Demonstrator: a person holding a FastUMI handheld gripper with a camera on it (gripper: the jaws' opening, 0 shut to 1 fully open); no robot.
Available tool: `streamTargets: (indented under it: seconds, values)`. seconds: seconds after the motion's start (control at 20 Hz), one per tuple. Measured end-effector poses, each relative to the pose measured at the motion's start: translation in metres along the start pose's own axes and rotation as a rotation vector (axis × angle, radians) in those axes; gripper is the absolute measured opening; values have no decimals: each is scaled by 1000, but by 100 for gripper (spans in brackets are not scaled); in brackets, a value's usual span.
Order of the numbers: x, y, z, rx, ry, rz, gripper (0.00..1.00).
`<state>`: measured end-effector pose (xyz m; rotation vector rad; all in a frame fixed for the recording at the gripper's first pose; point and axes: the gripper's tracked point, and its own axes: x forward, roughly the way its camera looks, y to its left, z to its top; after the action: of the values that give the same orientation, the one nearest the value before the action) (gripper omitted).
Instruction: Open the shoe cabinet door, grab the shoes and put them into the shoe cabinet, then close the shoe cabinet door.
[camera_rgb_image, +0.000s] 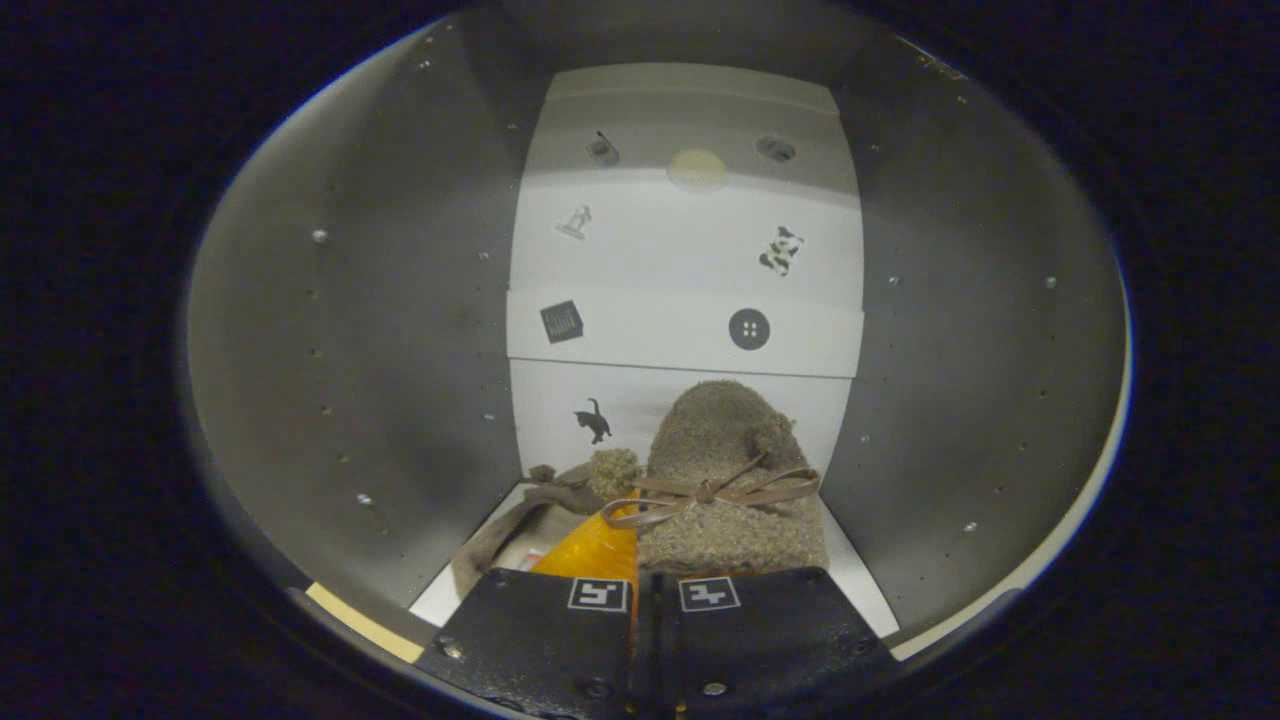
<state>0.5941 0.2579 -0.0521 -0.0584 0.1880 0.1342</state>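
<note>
Fuzzy brown shoes (725, 480) with a tan bow (712, 492) lie inside the shoe cabinet (350, 350), on its white floor near the back wall. Gripper (637, 585) reaches into the cabinet, fingers drawn nearly together and pinching the shoes' edge. Back panel (685, 260) carries small stickers, including a black cat (593, 420) and a button (749, 328).

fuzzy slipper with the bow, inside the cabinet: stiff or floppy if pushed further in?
Probably floppy: the slipper looks like soft knitted fleece, and its heel edge sags where the gripper pinches it with fingers nearly closed. Likely light, so it should slide on the smooth cabinet floor. The thin bow could snag.
</note>
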Motion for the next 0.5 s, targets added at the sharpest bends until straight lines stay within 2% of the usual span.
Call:
streamTargets:
  seconds: [0.25, 0.5]
  values:
    - [41, -7, -28, 56, 100, 1, 6]
    - [55, -11, -43, 68, 198, -6, 6]
